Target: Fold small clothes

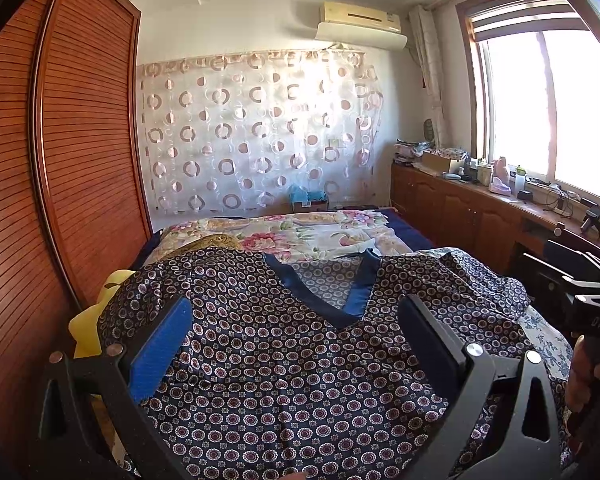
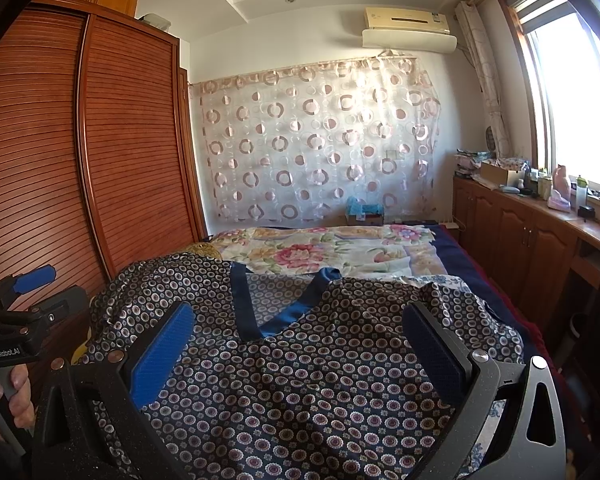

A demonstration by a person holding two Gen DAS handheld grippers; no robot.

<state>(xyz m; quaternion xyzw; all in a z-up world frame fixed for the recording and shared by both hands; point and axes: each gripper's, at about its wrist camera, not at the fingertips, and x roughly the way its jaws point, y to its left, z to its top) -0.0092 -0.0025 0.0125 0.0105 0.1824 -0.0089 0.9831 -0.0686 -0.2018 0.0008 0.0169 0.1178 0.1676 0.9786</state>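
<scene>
A dark navy top [image 1: 284, 368] printed with small circles and trimmed with a blue V-neck band [image 1: 320, 300] lies spread on the bed, neck away from me. My left gripper [image 1: 296, 320] hovers over its chest, open, with blue pads [image 1: 160, 352] wide apart and nothing between them. The right wrist view shows the same top [image 2: 300, 380] and its neck band [image 2: 284, 308] under my right gripper [image 2: 300, 324], also open and empty. The right gripper's body [image 1: 588, 300] shows at the left view's right edge. The left gripper's body [image 2: 20, 320], held by a hand [image 2: 8, 396], shows at the right view's left edge.
A floral quilt [image 1: 292, 236] covers the bed beyond the top. A slatted wooden wardrobe [image 1: 60, 152] stands close on the left. A low cabinet [image 1: 468, 208] cluttered with bottles and boxes runs under the window on the right. A yellow object [image 1: 88, 320] peeks out at the top's left side.
</scene>
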